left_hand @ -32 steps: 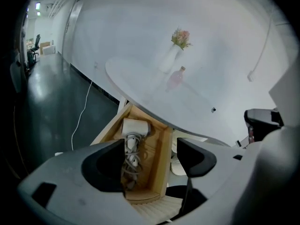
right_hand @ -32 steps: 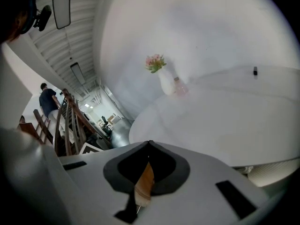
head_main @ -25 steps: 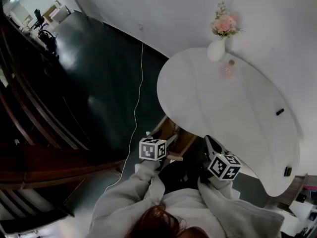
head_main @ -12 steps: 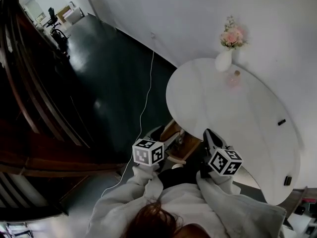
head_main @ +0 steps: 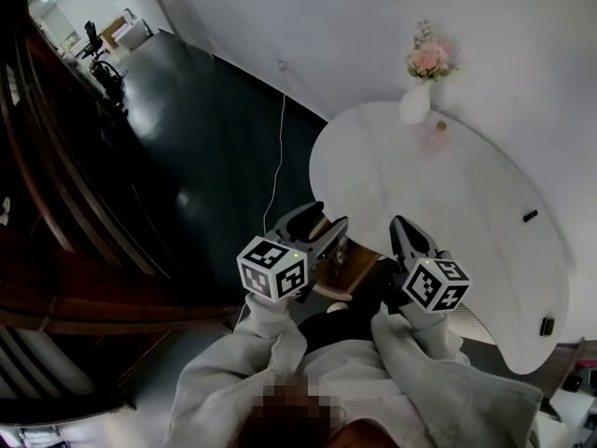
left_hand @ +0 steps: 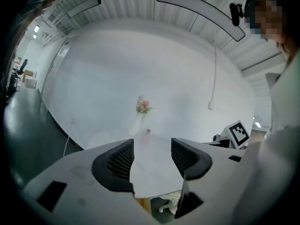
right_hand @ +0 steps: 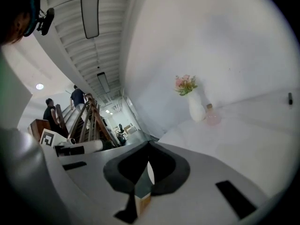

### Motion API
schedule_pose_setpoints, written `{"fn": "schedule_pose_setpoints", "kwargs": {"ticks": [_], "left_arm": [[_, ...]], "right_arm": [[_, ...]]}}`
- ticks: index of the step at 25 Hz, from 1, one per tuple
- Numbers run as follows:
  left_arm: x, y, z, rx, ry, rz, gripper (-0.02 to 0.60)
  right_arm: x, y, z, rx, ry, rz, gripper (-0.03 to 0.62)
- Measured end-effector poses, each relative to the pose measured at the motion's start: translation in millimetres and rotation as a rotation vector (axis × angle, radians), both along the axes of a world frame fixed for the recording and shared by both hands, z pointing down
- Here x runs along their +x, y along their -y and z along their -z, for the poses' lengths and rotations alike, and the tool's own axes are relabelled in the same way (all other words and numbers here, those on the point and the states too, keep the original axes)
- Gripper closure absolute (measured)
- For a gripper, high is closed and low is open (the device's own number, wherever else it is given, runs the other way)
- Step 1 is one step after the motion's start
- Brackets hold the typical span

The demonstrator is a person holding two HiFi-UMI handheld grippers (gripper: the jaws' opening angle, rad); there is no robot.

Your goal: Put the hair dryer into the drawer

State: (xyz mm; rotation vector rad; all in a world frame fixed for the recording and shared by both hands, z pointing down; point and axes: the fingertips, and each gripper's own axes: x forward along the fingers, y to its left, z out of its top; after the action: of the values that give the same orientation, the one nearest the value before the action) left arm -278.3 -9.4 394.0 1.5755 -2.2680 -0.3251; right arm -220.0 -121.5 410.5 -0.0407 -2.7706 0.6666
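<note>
I am finding no words, numbers or brand names that can be read in any view. The only printed marks are sitting on the left cube of my left tool and the right cube of my right tool. They are black-and-white square code patterns, not letters or digits.

Wooden drawer open under table edge; pale thing inside, perhaps hair dryer.
</note>
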Motion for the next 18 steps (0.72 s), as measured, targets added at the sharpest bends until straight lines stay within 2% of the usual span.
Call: {"fn": "schedule_pose_setpoints", "kwargs": {"ticks": [3, 6, 9, 13, 18], "left_arm": [[6.2, 4.4, 21.8, 0.027, 0.049, -0.011, 0.383], [3.5, 0.0, 25.8, 0.004, 0.077, 0.044, 0.492], [-2.2, -10.7, 21.8, -0.024, 0.087, 0.112, 0.539], [-6.6, -23.1, 15.4, -0.029, 0.101, 0.171, 0.563], [-9.1, -25.8, 8.2, -0.051, 0.099, 0.173, 0.566]], "right_arm": [[-0.6, -1.1, 15.7, 0.039, 0.034, 0.021, 0.545], [0.9, -2.0, 30.4, 0.070, 0.062, 0.027, 0.545], [3.1, -1.7, 40.3, 0.103, 0.080, 0.017, 0.545], [4.9, 2.9, 39.8, 0.152, 0.079, -0.002, 0.545], [1.6, 6.9, 39.9, 0.233, 0.078, -0.019, 0.545]]}}
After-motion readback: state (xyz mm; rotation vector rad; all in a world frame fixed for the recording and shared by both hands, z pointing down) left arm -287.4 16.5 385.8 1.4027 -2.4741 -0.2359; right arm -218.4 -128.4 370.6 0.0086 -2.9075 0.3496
